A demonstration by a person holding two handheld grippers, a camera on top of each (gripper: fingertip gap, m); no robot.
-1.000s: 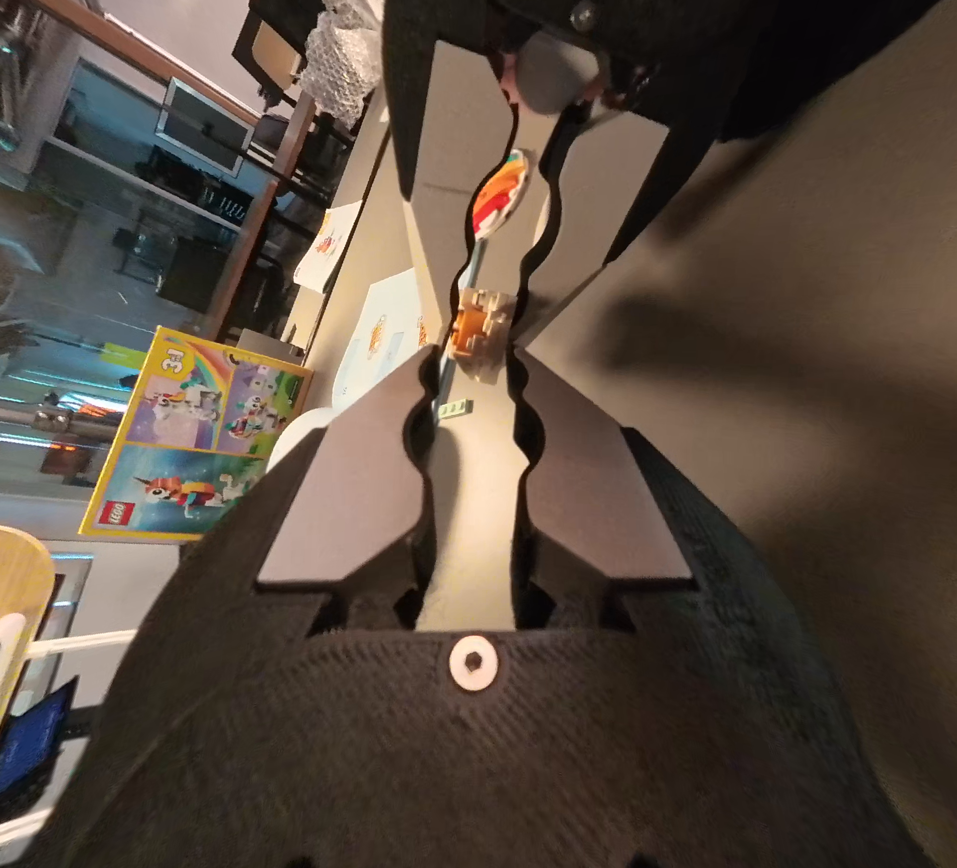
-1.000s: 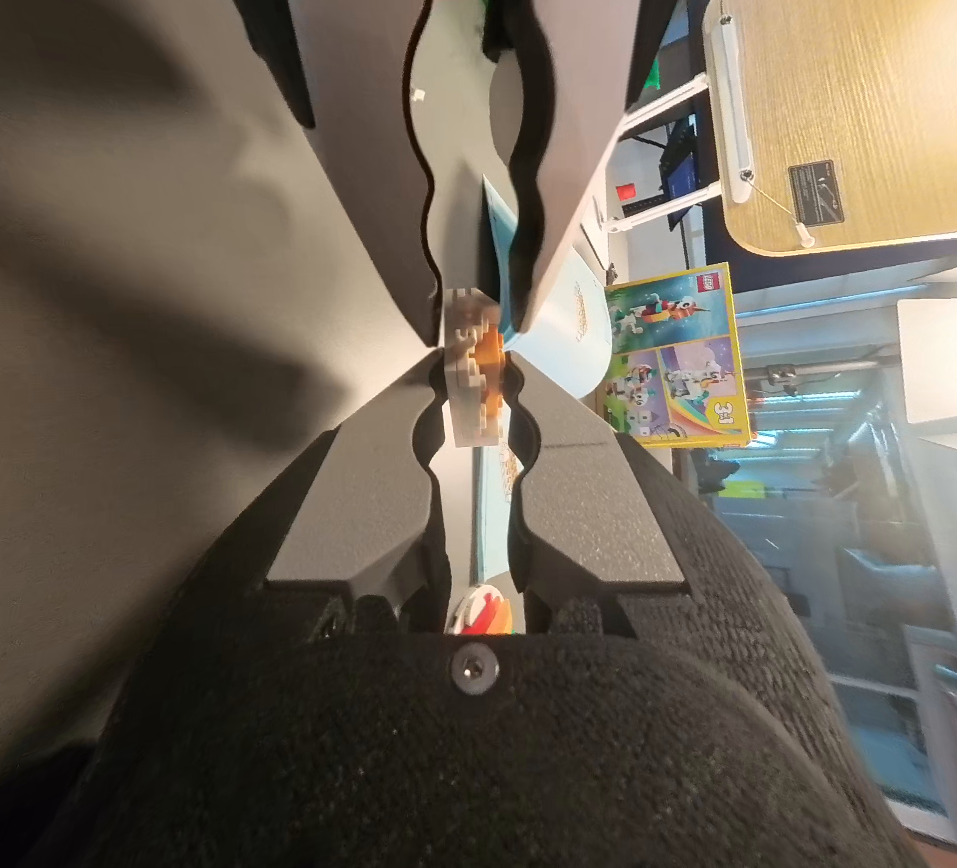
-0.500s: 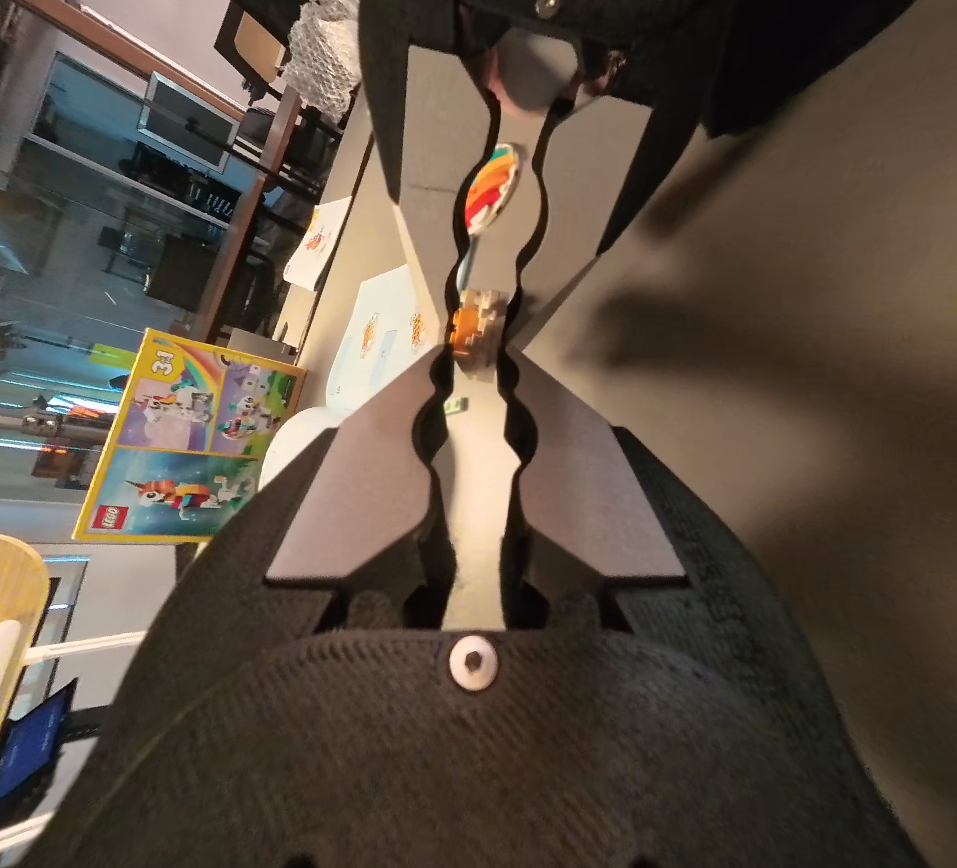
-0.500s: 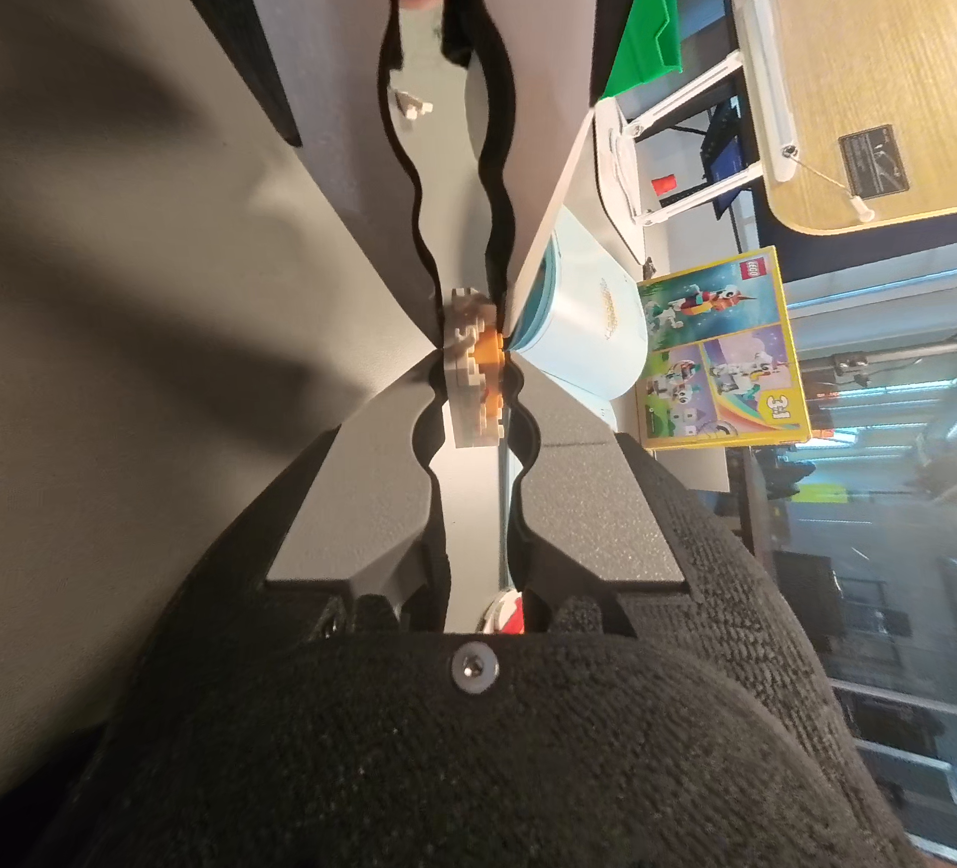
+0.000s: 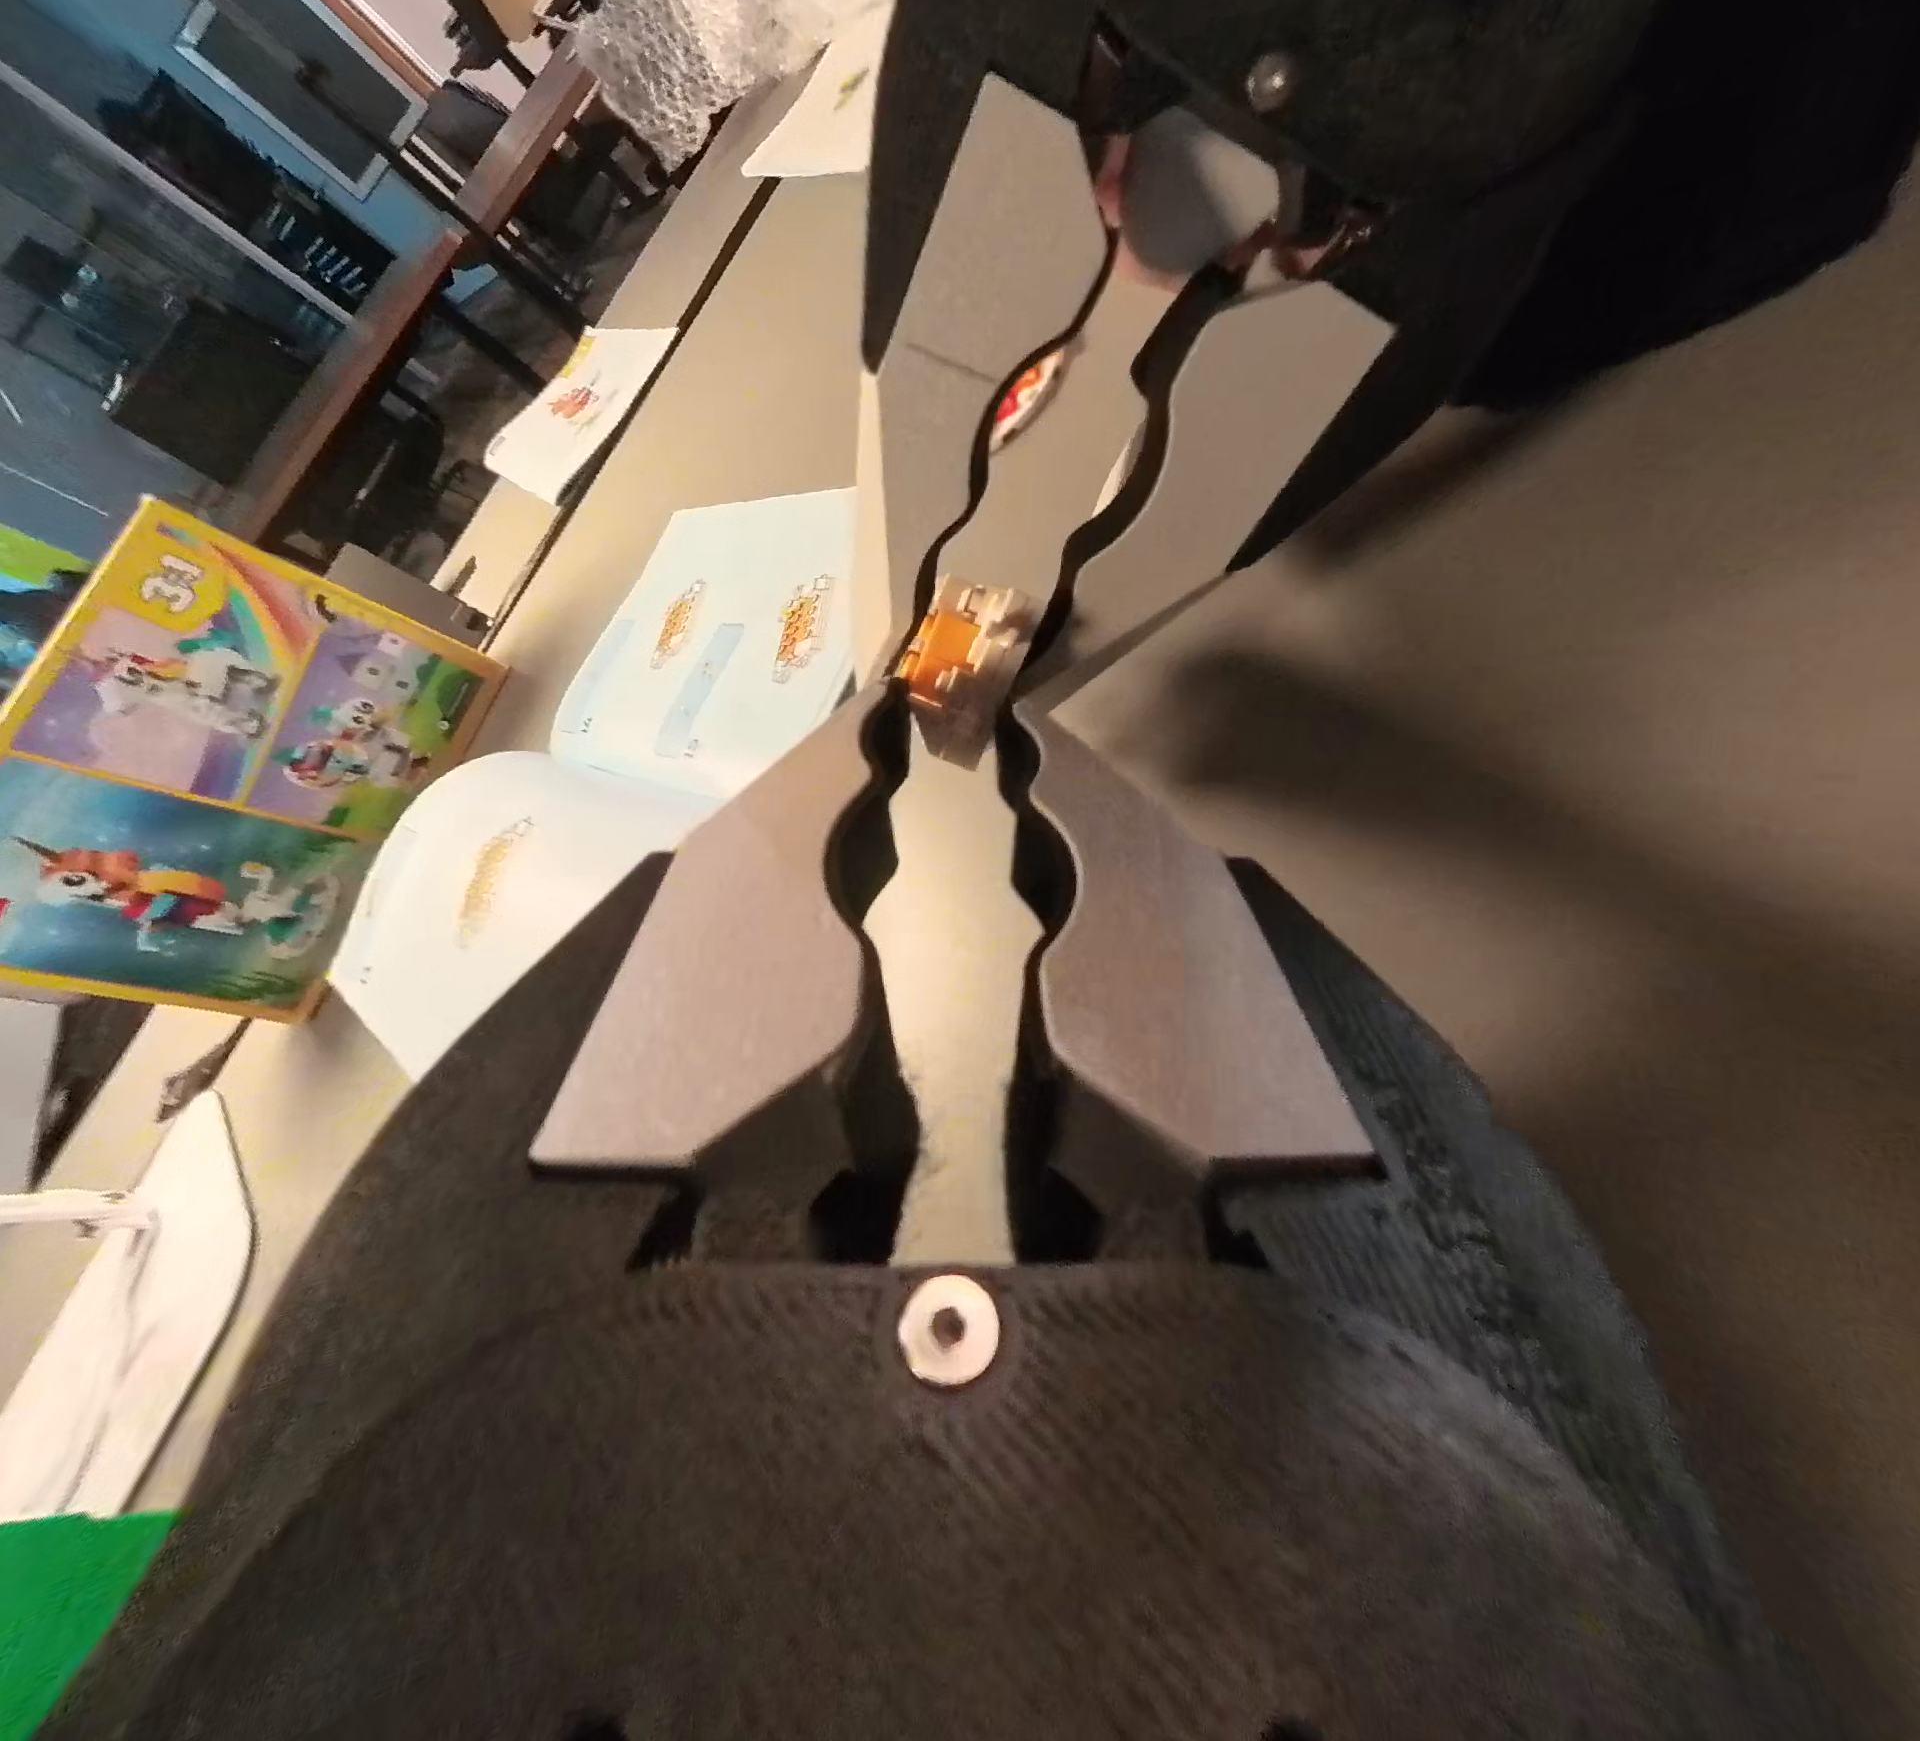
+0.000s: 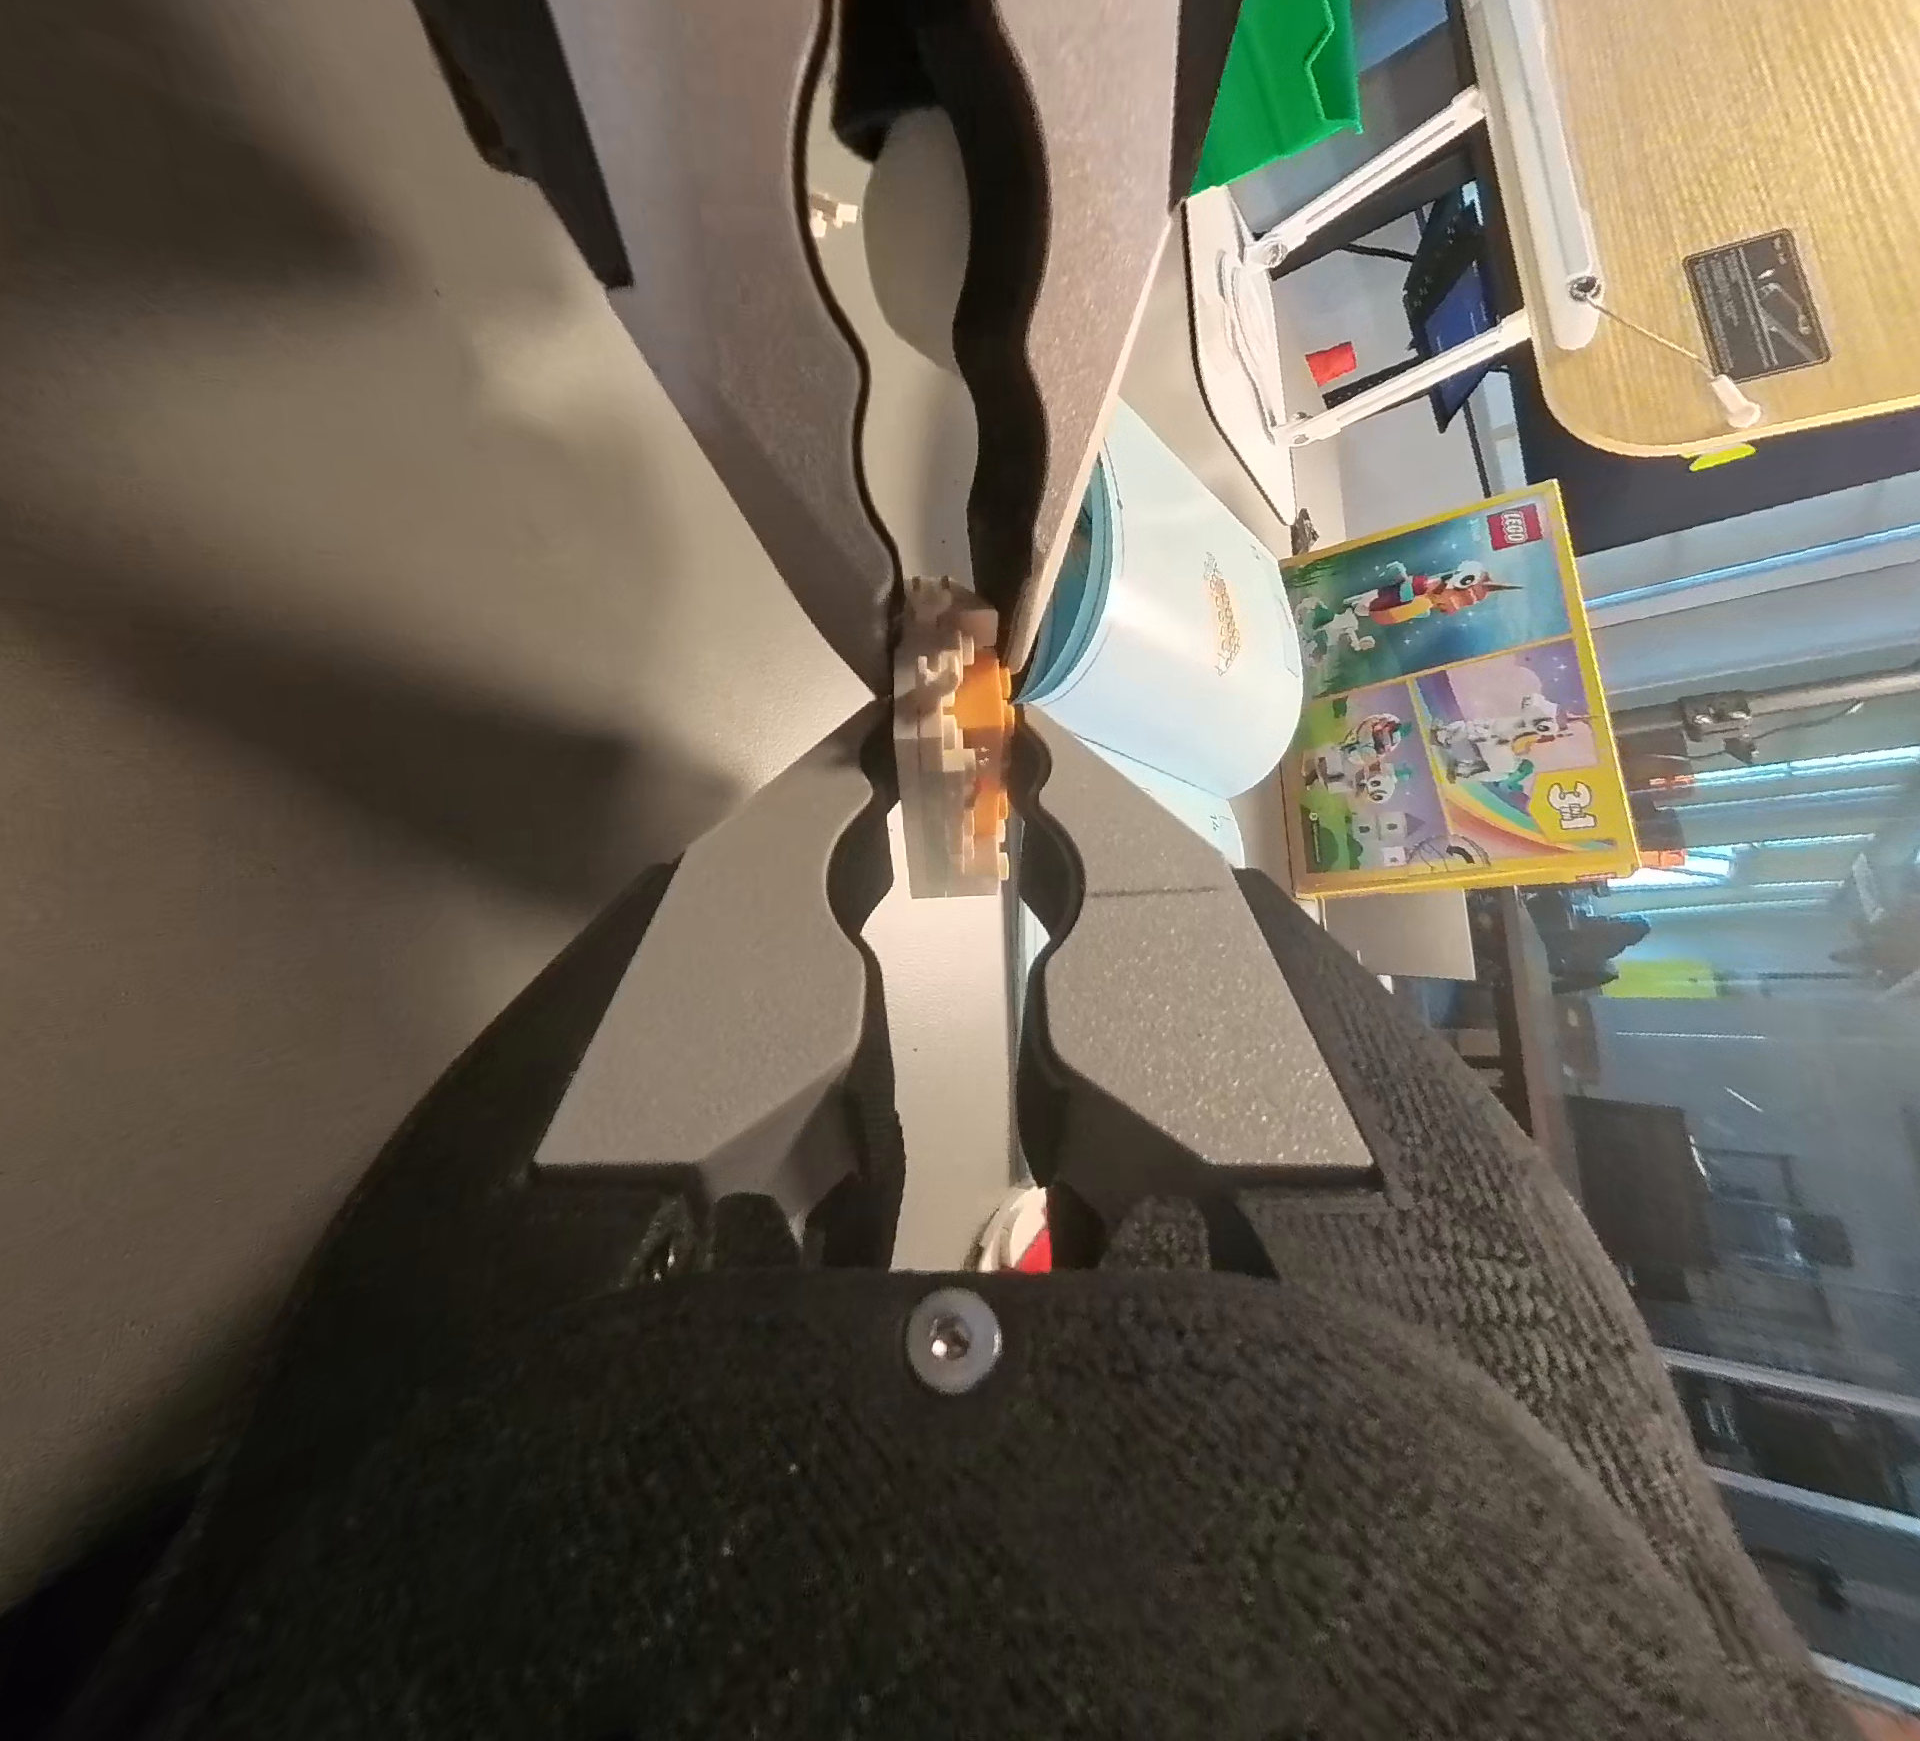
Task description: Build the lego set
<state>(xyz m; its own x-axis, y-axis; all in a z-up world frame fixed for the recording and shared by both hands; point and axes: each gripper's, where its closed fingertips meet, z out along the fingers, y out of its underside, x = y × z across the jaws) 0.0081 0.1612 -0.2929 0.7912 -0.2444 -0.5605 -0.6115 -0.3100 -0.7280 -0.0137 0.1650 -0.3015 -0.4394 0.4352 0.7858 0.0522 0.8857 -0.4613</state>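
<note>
Tabletop point(image 5: 1558, 860) bears booklet point(image 5: 727, 642) and box point(image 5: 208, 818).

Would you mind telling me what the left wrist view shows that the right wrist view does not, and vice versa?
Only the left wrist view shows the bubble wrap and loose printed sheets. Only the right wrist view shows the wooden tabletop and a tiny loose piece. Both show the white-and-orange lego assembly gripped from opposite ends by the left gripper and right gripper, plus the yellow set box and instruction booklet.
</note>
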